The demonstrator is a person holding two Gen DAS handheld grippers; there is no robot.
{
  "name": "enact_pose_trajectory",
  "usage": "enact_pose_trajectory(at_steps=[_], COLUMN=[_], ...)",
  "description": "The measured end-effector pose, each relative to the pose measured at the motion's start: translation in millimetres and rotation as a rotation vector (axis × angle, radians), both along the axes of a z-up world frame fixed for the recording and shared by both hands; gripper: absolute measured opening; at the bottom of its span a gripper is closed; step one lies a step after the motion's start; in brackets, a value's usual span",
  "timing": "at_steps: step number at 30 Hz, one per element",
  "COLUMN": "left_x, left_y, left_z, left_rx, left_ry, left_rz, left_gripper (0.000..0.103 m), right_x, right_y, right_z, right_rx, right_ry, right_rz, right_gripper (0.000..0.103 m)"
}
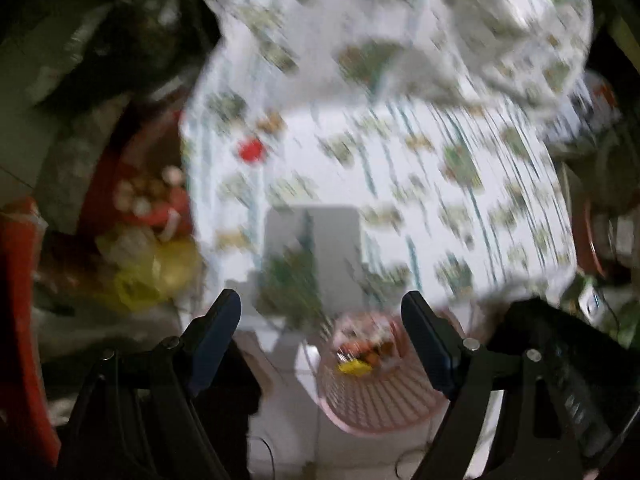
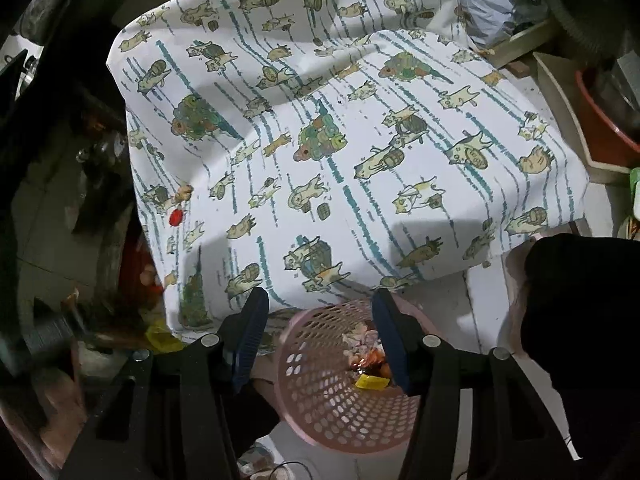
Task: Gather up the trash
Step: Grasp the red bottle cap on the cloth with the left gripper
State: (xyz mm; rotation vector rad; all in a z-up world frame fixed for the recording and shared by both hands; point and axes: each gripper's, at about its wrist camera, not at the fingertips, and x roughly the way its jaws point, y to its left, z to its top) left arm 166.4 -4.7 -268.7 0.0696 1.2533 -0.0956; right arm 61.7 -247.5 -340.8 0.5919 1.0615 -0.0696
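A pink perforated basket (image 2: pixel 320 392) stands on the pale floor below the table's front edge, with crumpled wrappers and a yellow scrap (image 2: pixel 370 381) inside. In the blurred left wrist view the same basket (image 1: pixel 372 412) shows low between the fingers. A small red piece (image 2: pixel 176 217) lies on the animal-print tablecloth (image 2: pixel 360 140) near its left edge, beside a tan scrap (image 2: pixel 185 192); the red piece (image 1: pixel 252 149) also shows in the left wrist view. My left gripper (image 1: pixel 320 304) hangs open and empty above the cloth's edge. My right gripper (image 2: pixel 320 300) is open over the basket with nothing between its fingers.
Left of the table sits a red container with yellow bags (image 1: pixel 160 272) and mixed litter. A red basin (image 2: pixel 604 128) and grey bags stand at the right. A dark sleeve (image 2: pixel 580 312) fills the lower right. Thin cables (image 2: pixel 288 466) lie on the floor.
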Motion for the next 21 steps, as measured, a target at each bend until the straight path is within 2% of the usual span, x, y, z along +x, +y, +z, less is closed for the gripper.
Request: enact_pose_trajectory(at_steps=[5,7,9,14,17,21], left_x=[55.0,79.3,100.9,136.7,146.9,156.5], left_y=[28.8,41.4,53.3,72.6,78.5,72.4], left_z=[11.4,6.8,-2.3,-36.1,-55.4,-65.5], left_rx=[-0.031,-0.06,-0.096,-0.129,-0.149,-0.095], left_ry=[-0.039,-0.032,-0.019,0.015,0.022,-0.021], left_rz=[0.037,0.062,0.091,0.132,0.142,0.114], left_gripper=[0.077,0.07,0.056,0.041,0.041,0.043], right_x=[-1.7,-1.0,0.3,3.4,6.0,11.3], right_y=[-4.6,-7.0,-7.0,2.0,5.7,8.1], right_z=[0.5,-0.1,-0.6,2.1,1.5,-5.4], right_rx=[-0.118,-0.116,-0.101,-0.163,-0.171,-0.162], right_ry=[0.012,0.012,0.007,-0.007,-0.008,0.013], right_rz=[-0.063,-0.066,-0.056,-0.015,-0.002,0.01], right_gripper=[0.057,0.057,0.057,0.051,0.051,0.051])
